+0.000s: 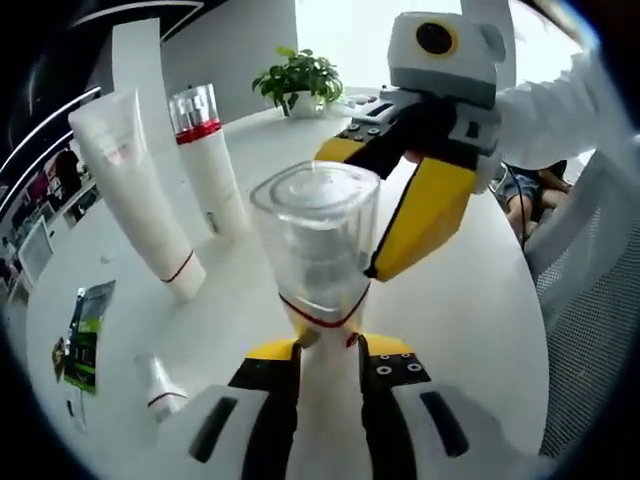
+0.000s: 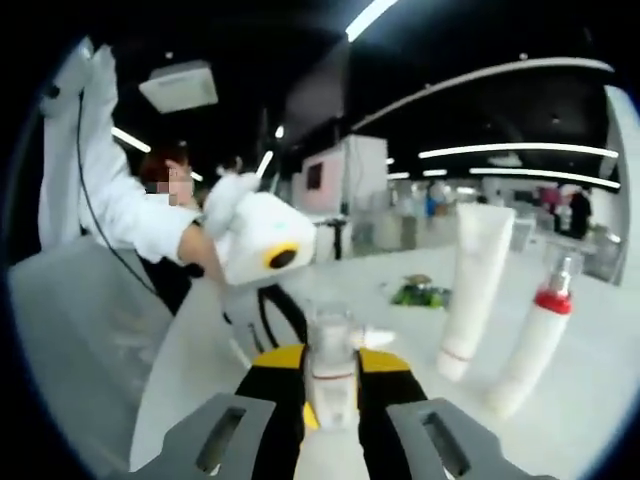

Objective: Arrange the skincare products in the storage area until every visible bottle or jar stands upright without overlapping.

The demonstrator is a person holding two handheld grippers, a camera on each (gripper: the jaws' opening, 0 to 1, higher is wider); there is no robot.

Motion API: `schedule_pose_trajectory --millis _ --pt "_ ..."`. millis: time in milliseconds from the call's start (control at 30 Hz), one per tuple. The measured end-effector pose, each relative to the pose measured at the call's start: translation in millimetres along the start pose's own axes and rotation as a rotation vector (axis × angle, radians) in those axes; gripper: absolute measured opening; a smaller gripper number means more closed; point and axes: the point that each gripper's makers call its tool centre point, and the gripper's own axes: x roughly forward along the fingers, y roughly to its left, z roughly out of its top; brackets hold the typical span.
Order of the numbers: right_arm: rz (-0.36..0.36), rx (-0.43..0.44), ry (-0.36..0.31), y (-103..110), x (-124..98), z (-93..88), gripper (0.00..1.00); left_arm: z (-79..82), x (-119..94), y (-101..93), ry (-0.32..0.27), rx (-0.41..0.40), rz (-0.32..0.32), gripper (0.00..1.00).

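Here the clear-capped bottle (image 1: pixel 318 262) stands between both grippers' jaws.

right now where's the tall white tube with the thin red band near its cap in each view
Left gripper view: the tall white tube with a thin red band stands cap-down at upper left on the white table, leaning in the fisheye.
Right gripper view: the same tube stands right of centre.
Shared landmark: the white bottle with a red collar and clear cap stands beside it in both.
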Motion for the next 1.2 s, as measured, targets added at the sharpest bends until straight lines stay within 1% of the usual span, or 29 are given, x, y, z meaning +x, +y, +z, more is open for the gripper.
schedule_pose_trajectory --millis 133,233,333,467,567,633,700,833,933,1000,1033,1133,1200 --pt "-0.056 0.016 -0.008 -11 -7 -2.8 0.12 6.5 7 4.7 -0.010 -0.018 0.027 0.24" --pt "-0.073 0.016 -0.006 -14 -12 -4.0 0.11 12.1 13 5.9 -0.022 -0.030 0.037 0.24" --pt "-0.082 0.003 0.009 -16 -16 -6.5 0.07 16.7 18 7.5 -0.031 -0.046 0.046 0.24" --pt "-0.115 0.030 0.001 -22 -19 -6.0 0.09 22.6 24 8.6 -0.040 -0.052 0.050 0.24" --pt "-0.146 0.019 0.009 -26 -22 -6.7 0.11 25.4 27 10.6 -0.037 -0.054 0.056 0.24" --pt "-0.178 0.007 0.018 -30 -23 -7.7 0.11 27.1 29 11.4 -0.031 -0.033 0.064 0.24" --pt "-0.197 -0.004 0.020 -30 -24 -8.1 0.11 28.3 30 11.1 -0.029 -0.032 0.064 0.24" --pt "-0.229 0.011 0.020 -30 -24 -9.8 0.15 31.8 33 13.5 -0.034 -0.046 0.080 0.24" --pt "-0.252 -0.011 0.029 -33 -25 -11.1 0.14 35.4 37 14.2 -0.042 -0.052 0.090 0.23" --pt "-0.274 -0.024 0.046 -38 -26 -12.9 0.12 37.4 39 15.2 -0.042 -0.049 0.100 0.23" --pt "-0.283 -0.029 0.042 -40 -27 -11.8 0.12 38.1 40 15.7 -0.041 -0.046 0.106 0.23" --pt "-0.318 -0.023 0.053 -48 -31 -14.3 0.12 41.1 44 16.1 -0.037 -0.045 0.114 0.23" --pt "-0.328 -0.026 0.051 -51 -33 -14.7 0.11 43.0 46 16.6 -0.037 -0.044 0.117 0.23"
